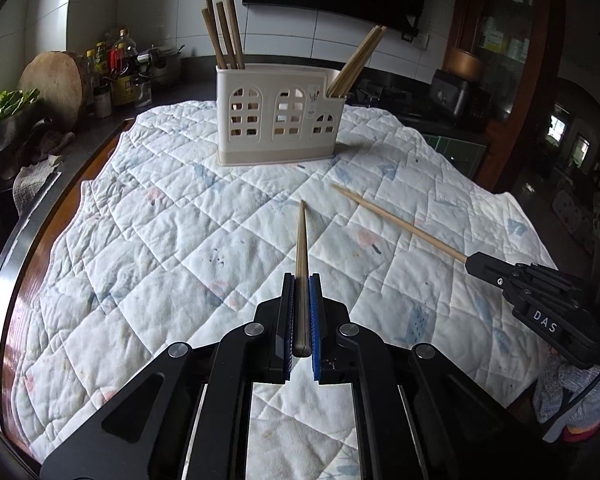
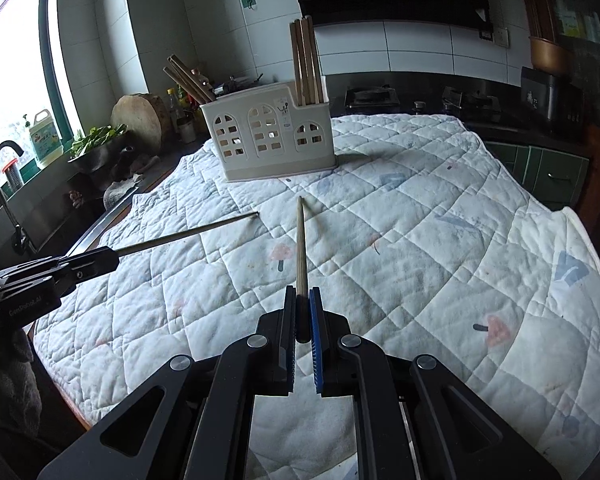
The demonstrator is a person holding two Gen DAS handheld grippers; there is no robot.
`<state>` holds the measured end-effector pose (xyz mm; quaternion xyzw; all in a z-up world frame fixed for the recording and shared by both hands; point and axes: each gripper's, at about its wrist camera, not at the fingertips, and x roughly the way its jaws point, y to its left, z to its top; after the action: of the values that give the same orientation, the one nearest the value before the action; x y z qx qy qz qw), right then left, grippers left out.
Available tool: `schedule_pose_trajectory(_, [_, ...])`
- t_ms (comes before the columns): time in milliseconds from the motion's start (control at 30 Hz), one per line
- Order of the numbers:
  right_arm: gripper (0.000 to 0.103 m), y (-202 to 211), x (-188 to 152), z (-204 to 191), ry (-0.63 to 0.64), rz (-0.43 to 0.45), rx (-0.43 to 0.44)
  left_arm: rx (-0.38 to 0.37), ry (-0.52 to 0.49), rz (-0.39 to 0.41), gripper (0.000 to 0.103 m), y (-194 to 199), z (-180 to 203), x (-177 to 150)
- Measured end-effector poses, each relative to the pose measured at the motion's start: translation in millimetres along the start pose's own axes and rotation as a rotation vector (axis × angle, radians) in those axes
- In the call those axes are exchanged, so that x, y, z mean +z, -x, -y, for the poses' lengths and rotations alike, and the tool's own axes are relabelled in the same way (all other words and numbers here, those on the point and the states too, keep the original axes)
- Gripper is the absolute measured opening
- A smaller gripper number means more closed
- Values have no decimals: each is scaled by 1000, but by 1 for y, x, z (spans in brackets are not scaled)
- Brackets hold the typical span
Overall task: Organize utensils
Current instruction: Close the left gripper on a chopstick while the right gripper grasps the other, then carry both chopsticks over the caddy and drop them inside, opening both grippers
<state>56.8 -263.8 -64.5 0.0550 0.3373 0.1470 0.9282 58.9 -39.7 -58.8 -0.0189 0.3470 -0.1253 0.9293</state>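
Open quilt point(image 1: 147, 248) before holder point(image 1: 275, 120), upright chopsticks point(image 1: 223, 32) crowding its end compartments

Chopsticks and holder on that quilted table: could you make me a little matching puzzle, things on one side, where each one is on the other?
Things:
1. left gripper
2. right gripper
3. chopstick holder
4. quilted cloth

Places or states:
A. spread over the table
B. upright, chopsticks at both ends
C. fingers shut on a chopstick, left wrist view
D. fingers shut on a chopstick, right wrist view

Pairs: 1-C, 2-D, 3-B, 4-A

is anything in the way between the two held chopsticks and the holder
Nothing visible: only bare quilt lies between the left gripper's chopstick, the right gripper's chopstick and the holder.
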Motion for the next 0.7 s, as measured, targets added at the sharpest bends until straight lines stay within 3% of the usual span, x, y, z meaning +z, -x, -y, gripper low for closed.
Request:
schedule_pose_trajectory(333, [7, 26, 50, -17, 66, 79, 29, -40, -11, 90, 6, 15, -10, 43])
schedule_pose_trajectory(700, [7, 40, 81, -27, 112, 103, 49, -58, -17, 132, 6, 28, -22, 54])
